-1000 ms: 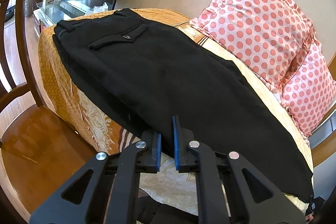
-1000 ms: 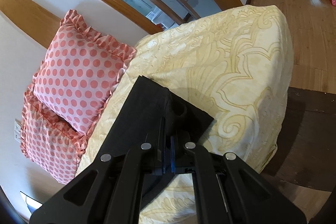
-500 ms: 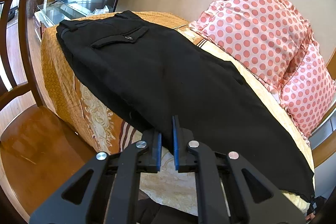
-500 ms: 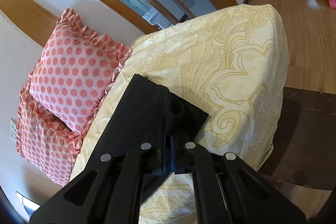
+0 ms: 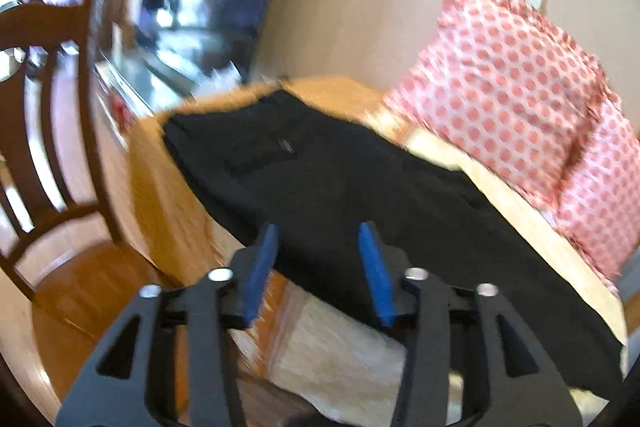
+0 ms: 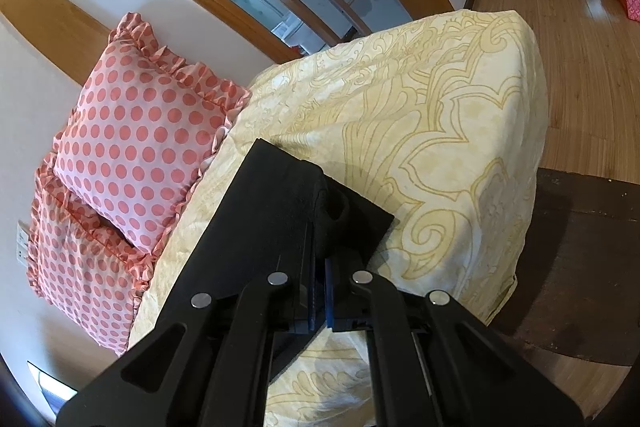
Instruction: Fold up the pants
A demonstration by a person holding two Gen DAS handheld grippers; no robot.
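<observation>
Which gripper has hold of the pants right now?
The right gripper: its jaws are shut on the hem end of the black pants. The left gripper is open, gripping nothing.

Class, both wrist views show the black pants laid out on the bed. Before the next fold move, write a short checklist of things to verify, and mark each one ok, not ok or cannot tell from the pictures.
1. Right gripper shut on the pants' leg end: ok.
2. Left gripper holding the black pants: not ok, jaws apart, nothing between them.
3. Pants lying flat on the bedspread: ok, smooth from waist to hem.
4. Polka-dot pillows off the pants: ok.
5. Left view sharp enough to aim: not ok, blurred.
</observation>
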